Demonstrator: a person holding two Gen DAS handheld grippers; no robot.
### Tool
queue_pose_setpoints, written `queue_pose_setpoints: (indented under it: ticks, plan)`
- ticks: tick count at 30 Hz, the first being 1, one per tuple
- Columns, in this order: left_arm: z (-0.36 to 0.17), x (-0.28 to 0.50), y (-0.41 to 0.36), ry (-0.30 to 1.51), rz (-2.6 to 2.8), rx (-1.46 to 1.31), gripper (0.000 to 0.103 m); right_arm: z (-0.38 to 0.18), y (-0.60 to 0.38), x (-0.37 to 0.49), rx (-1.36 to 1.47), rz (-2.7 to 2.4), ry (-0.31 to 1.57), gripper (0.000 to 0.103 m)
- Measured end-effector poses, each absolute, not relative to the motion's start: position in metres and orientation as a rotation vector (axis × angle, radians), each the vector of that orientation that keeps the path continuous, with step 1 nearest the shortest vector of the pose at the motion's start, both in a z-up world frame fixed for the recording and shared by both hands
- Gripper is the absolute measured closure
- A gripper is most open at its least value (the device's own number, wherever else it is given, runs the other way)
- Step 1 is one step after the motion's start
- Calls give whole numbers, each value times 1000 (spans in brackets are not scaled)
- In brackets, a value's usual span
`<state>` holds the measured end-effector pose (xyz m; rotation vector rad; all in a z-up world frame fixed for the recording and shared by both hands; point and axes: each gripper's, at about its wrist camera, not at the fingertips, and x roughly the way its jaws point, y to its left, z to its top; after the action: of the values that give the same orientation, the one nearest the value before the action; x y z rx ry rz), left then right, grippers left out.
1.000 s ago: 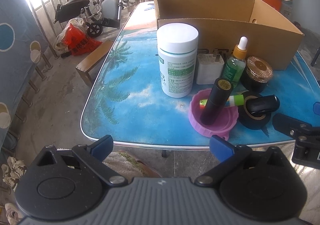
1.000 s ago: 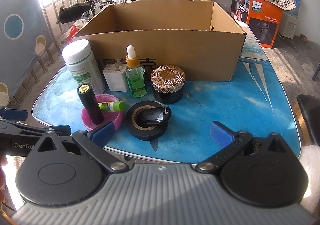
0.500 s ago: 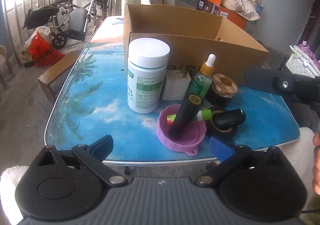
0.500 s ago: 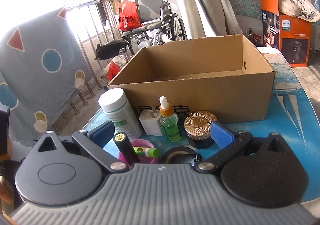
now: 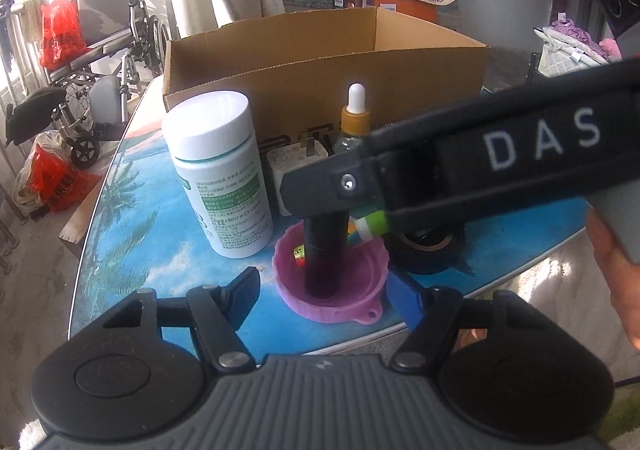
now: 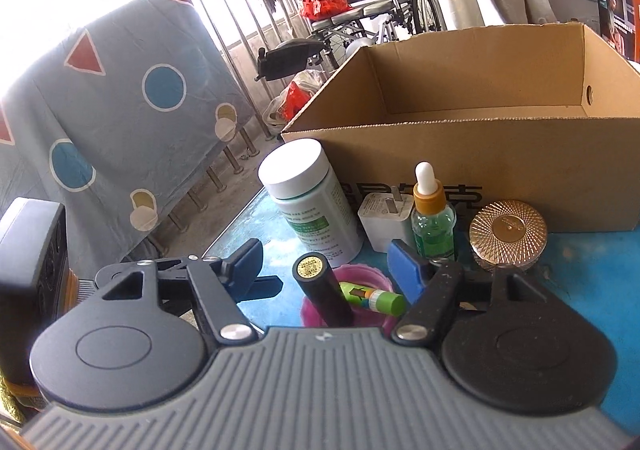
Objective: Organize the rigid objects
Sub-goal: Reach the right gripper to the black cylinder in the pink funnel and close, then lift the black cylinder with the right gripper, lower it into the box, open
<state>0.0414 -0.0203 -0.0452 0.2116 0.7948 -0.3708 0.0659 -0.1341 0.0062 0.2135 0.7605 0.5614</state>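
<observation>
A black cylinder (image 6: 322, 284) stands tilted in a pink bowl (image 5: 332, 290) near the table's front edge, with a green glue stick (image 6: 372, 296) lying across the bowl. My right gripper (image 6: 326, 258) straddles the cylinder, its jaws closing and clear of it; one of its fingers (image 5: 360, 182) crosses the left wrist view over the cylinder's top. My left gripper (image 5: 324, 288) brackets the bowl, jaws closing, left pad clear of the rim. Behind stand a white bottle (image 5: 220, 178), a white plug (image 6: 386, 222), a green dropper bottle (image 6: 432, 222) and a gold-lidded jar (image 6: 508, 234).
An open cardboard box (image 6: 520, 178) sits behind the row on the blue table (image 5: 120, 250). A black tape roll (image 5: 432, 250) lies right of the bowl. Past the table's left edge are a wheelchair (image 5: 104, 46), red bags and a patterned cloth (image 6: 120, 98).
Both pairs of jaws have narrowed. The right gripper has swung in from the right over the black cylinder. The left gripper has dropped closer to the pink bowl.
</observation>
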Motion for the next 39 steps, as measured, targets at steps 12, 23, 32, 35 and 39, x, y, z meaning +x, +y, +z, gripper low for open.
queue_pose_setpoints:
  ticks: [12,23,32,35,39]
  plan:
    - [-51,52,-20,743,-352,222,62,-17,-120,86,199,607,849,62]
    - [-44,41,-27,671,-350,226,73,-9,-119,81,175,612,805,80]
    - [-10,31,-28,561,-340,228,80,37,-117,70,129,622,701,81]
    - [4,34,-26,522,-334,227,80,56,-116,71,112,631,655,81]
    - [23,45,-23,490,-334,219,80,80,-113,77,84,643,607,81]
